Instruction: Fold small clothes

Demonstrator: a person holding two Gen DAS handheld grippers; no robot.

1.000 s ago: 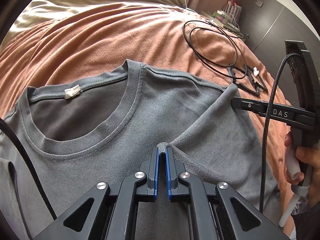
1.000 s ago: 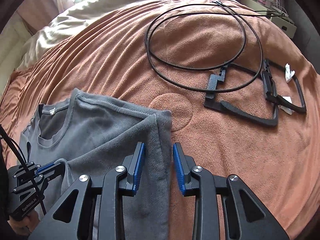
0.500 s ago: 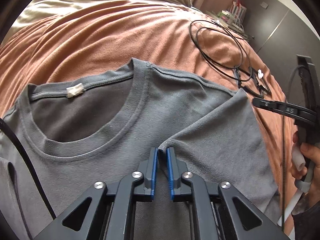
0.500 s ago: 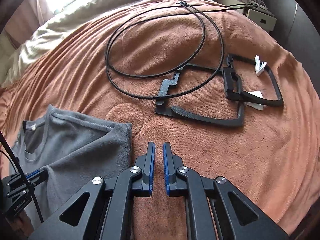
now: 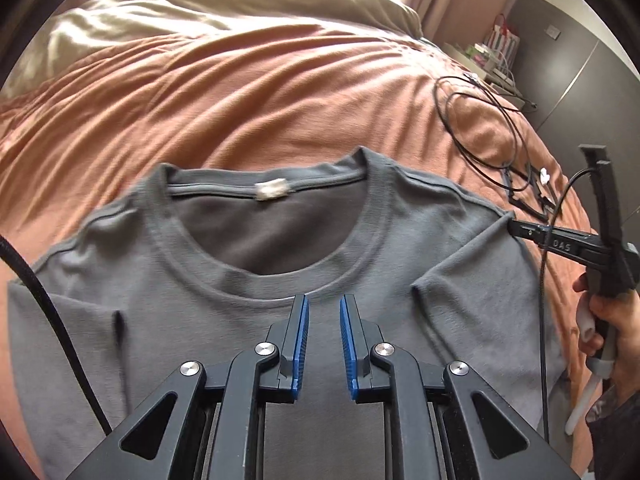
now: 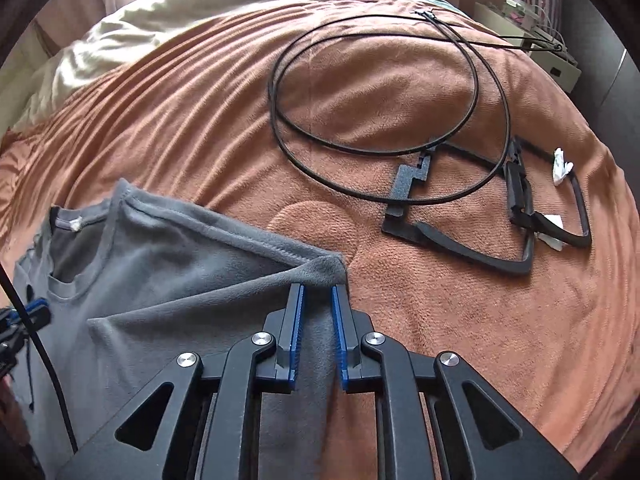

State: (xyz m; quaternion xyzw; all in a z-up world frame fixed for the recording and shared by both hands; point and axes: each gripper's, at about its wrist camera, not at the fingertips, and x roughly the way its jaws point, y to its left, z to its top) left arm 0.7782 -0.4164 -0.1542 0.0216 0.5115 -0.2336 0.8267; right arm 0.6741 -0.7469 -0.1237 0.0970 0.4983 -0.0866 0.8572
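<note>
The bed is covered by a rust-orange blanket (image 5: 248, 92), with a beige duvet (image 5: 224, 4) bunched at the far end. A grey T-shirt (image 5: 224, 292) lies face up on the blanket, collar away from the operator. Its right sleeve (image 5: 492, 288) is folded inward over the chest. The opposite sleeve appears turned in as well, though motion blur makes this uncertain. A black cable loop (image 6: 384, 92) and a black frame part (image 6: 472, 248) lie on the blanket well apart from the shirt.

The left gripper (image 5: 323, 300) hovers over the chest just below the collar, jaws parted and holding nothing. The right gripper (image 6: 317, 286) sits at the folded shoulder corner (image 6: 324, 270), jaws slightly apart with cloth between them. Whether they are pinching cannot be confirmed.

Step in hand, as judged: squaring the side fold at the shoulder. Recommended procedure:
- Seat the corner fully between the right fingers before closing.
- Keep the fold edge parallel to the shirt's centre line.
- Press the chest flat with the left gripper to stop the layers creeping
</note>
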